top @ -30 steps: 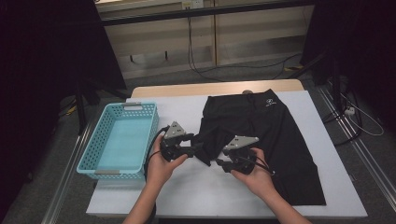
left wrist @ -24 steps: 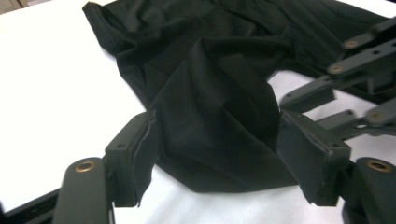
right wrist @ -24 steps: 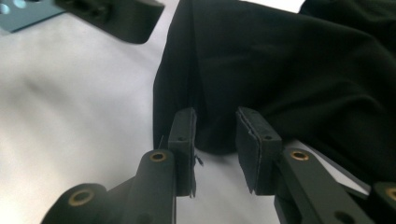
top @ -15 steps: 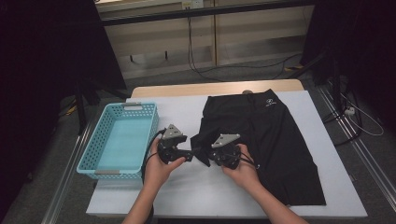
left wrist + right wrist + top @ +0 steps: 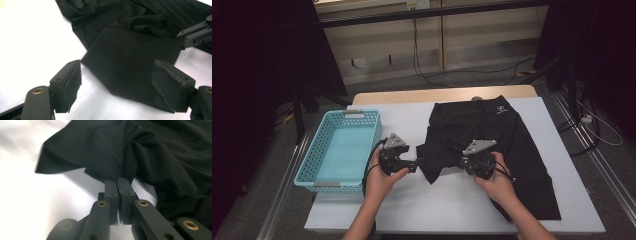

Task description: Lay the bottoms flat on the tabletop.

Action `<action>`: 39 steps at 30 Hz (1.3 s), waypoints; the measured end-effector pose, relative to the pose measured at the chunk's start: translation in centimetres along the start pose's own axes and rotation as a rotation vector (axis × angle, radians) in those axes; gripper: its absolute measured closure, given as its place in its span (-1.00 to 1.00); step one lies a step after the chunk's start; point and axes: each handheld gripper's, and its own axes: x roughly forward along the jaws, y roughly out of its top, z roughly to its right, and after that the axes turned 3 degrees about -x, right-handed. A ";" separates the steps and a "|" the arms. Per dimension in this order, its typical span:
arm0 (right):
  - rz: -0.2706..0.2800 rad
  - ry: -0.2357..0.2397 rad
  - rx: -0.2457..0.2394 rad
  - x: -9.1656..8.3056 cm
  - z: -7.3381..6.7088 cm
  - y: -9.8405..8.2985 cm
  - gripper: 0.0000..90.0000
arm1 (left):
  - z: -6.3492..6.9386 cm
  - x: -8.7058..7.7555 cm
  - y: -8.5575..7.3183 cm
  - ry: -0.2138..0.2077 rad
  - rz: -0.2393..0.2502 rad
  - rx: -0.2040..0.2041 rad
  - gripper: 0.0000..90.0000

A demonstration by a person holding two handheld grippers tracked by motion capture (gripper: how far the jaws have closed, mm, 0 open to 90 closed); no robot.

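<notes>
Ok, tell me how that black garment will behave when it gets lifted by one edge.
The black garment looks thin and creased, so it will likely droop and trail rather than hold shape. A fold already bunches limply at the shut right gripper. It seems light, and may slide easily over the smooth white table.

Left hand-held gripper point(image 5: 412, 165) agape, right hand-held gripper point(image 5: 460, 162) seemingly clamped.

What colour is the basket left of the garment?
Light blue, a lattice-walled plastic basket; clearest in the high view.

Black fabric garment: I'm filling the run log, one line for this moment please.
left gripper: open | right gripper: shut on black fabric garment | blue plastic basket: empty
</notes>
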 end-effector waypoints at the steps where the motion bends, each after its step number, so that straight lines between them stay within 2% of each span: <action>1: 0.000 0.001 0.006 -0.1 0.2 -0.1 0.94 | 0.0 0.1 -0.1 0.004 0.001 -0.005 -0.46; 4: 0.013 0.005 0.014 -0.3 0.3 -0.1 0.94 | -0.2 0.4 -0.4 0.005 -0.014 -0.009 -0.44; 10: 0.034 0.027 0.010 -0.6 0.2 0.1 0.94 | 0.0 1.2 -1.1 -0.031 -0.042 -0.046 -0.34; 16: 0.058 0.042 0.032 -1.0 0.4 0.2 0.93 | 0.6 2.1 -1.7 -0.031 -0.089 -0.016 -0.03; 19: 0.056 0.038 0.040 -1.1 0.5 0.1 0.93 | 0.8 2.7 -2.0 -0.032 -0.115 -0.020 0.09; 20: 0.055 0.038 0.042 -1.1 0.5 0.1 0.93 | 0.8 2.8 -2.1 -0.031 -0.126 -0.001 0.12; 22: 0.054 0.039 0.042 -1.0 0.5 0.1 0.93 | 1.0 2.8 -2.1 -0.027 -0.130 0.011 0.17; 26: 0.048 0.042 0.037 -1.0 0.4 0.1 0.93 | 1.4 2.8 -1.9 -0.050 -0.150 0.000 0.45; 28: 0.043 0.040 0.032 -0.9 0.4 0.1 0.93 | 1.4 2.8 -1.8 -0.084 -0.169 -0.026 0.70; 30: 0.040 0.038 0.032 -0.9 0.4 0.1 0.93 | 1.5 2.9 -1.9 -0.075 -0.170 -0.012 0.83; 32: 0.040 0.039 0.033 -0.9 0.4 0.1 0.93 | 1.5 2.9 -1.8 -0.089 -0.177 -0.036 0.97; 35: 0.046 0.043 0.031 -1.0 0.4 0.1 0.93 | 1.4 2.7 -1.5 -0.085 -0.172 -0.035 0.99; 39: 0.049 0.048 0.025 -1.1 0.3 0.2 0.93 | 1.6 1.7 -0.7 -0.091 -0.133 -0.036 1.00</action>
